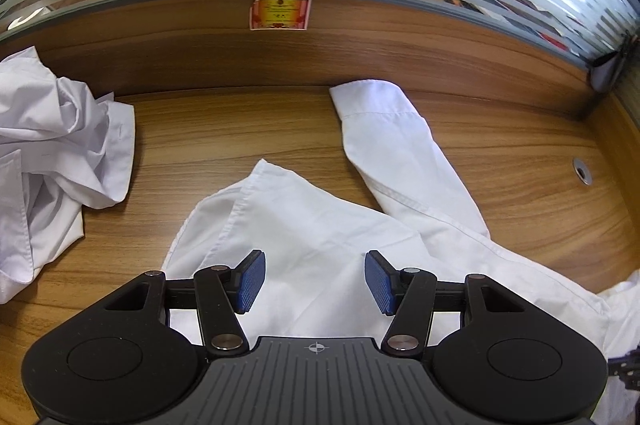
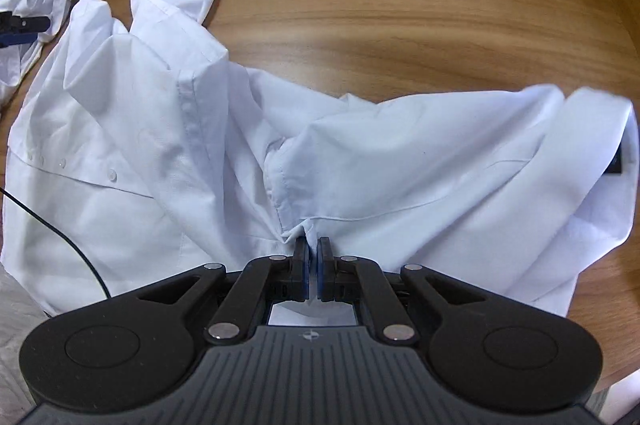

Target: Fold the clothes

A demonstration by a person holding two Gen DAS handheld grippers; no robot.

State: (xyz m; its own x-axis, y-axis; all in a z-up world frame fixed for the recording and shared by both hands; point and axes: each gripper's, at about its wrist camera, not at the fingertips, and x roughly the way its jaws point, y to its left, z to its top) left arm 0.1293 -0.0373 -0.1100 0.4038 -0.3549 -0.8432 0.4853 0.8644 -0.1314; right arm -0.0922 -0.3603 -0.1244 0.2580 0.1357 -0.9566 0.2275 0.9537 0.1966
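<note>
A white shirt (image 2: pixel 380 161) lies crumpled on the wooden desk (image 2: pixel 380 25). My right gripper (image 2: pixel 313 249) is shut on a fold of the shirt near its placket, and the cloth puckers at the fingertips. In the left wrist view the same shirt (image 1: pixel 320 225) spreads under my left gripper (image 1: pixel 315 279), which is open and empty just above the cloth. One sleeve (image 1: pixel 384 129) stretches toward the back wall, its cuff lying flat. The left gripper also shows at the left edge of the right wrist view (image 2: pixel 20 25).
A second white garment (image 1: pixel 52 153) is bunched at the left of the desk. A wooden back panel (image 1: pixel 360 57) with frosted glass above closes the far side. A metal cable grommet (image 1: pixel 582 171) sits at the right. A black cable (image 2: pixel 60 233) crosses the shirt's left part.
</note>
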